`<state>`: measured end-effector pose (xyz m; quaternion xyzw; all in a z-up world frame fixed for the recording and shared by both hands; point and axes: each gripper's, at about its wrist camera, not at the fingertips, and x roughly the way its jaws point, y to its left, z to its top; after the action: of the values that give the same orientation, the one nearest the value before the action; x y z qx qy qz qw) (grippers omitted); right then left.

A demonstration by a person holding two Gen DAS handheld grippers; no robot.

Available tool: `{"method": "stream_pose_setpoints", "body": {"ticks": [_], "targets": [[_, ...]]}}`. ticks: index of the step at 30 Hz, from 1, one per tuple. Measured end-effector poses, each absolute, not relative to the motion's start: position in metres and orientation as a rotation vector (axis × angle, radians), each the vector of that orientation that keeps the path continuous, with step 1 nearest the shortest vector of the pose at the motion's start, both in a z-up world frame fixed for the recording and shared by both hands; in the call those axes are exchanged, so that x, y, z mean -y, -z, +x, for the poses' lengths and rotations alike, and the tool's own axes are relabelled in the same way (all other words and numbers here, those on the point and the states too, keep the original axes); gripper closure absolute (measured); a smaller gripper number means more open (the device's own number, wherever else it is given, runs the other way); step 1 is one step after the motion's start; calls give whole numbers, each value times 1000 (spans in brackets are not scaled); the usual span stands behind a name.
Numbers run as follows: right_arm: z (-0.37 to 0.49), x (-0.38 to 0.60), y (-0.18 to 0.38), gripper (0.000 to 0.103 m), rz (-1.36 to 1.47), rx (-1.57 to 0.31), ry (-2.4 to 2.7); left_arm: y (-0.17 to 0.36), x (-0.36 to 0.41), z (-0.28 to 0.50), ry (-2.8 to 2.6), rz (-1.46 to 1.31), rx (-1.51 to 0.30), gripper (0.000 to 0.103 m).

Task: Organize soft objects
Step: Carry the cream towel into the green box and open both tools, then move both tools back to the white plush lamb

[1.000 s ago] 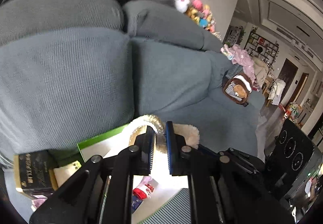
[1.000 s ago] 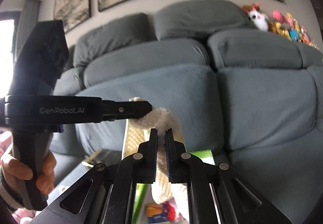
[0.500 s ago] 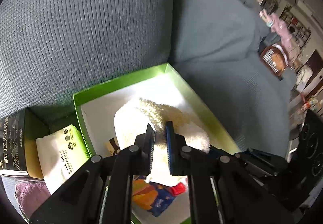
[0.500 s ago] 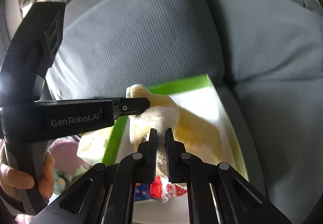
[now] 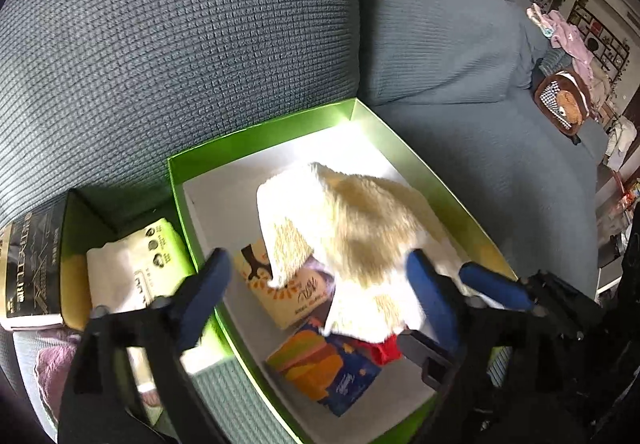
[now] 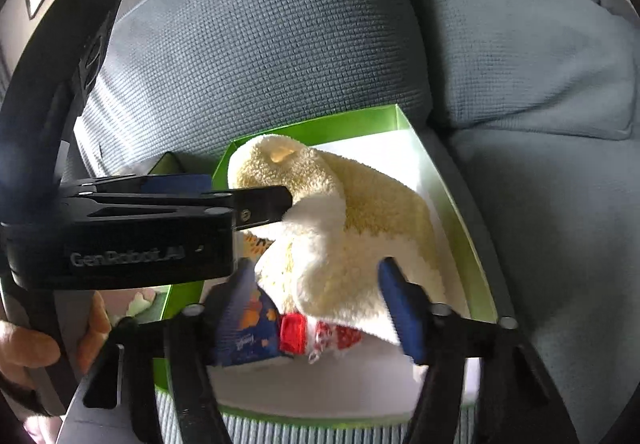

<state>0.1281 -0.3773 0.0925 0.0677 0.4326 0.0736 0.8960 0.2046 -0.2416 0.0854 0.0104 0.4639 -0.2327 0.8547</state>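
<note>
two grippers, one fluffy cream towel, one green box with a white floor, and a second, smaller green compartment beside it, all on a grey-blue sofa (image 5: 208,55).

the left gripper (image 5: 320,284) has its blue-padded fingers (image 5: 208,284) spread wide and opening; the cream towel (image 5: 352,228) lies between them, and the pads do not press on it. in the left wrist view the towel sits heaped in the middle of the green box (image 5: 260,131), its near edge draped down between the two fingers.

the right gripper (image 6: 320,304) also has its fingers opening, at a moderate width, and the same towel (image 6: 352,219) bulges up between them without being pinched. in the right wrist view the left gripper's black body reaches in from the left, its tip touching the towel's upper fold, and a person's hand (image 6: 36,348) grips its handle at the lower left.

inside the green box (image 6: 464,244), under and beside the towel, lie three things: a cream packet with orange print (image 5: 280,296), a blue and orange packet (image 5: 324,372), and a red and white piece of fabric (image 6: 320,336) peeking out at the towel's near edge.

the smaller compartment to the left holds a white and pale green tissue pack (image 5: 136,268). a black box with gold lettering (image 5: 28,268) stands just beside it.
</note>
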Motion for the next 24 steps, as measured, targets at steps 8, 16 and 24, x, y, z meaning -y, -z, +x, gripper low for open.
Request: {"method": "stream_pose_setpoints", "body": {"ticks": [8, 16, 24], "targets": [[95, 374, -116, 22, 110, -824, -118, -104, 221, 174, 477, 10, -903, 1], [68, 364, -140, 10, 87, -773, -104, -124, 211, 142, 462, 27, -797, 1], [40, 347, -152, 10, 93, -752, -101, -143, 187, 97, 459, -21, -720, 1]]}}
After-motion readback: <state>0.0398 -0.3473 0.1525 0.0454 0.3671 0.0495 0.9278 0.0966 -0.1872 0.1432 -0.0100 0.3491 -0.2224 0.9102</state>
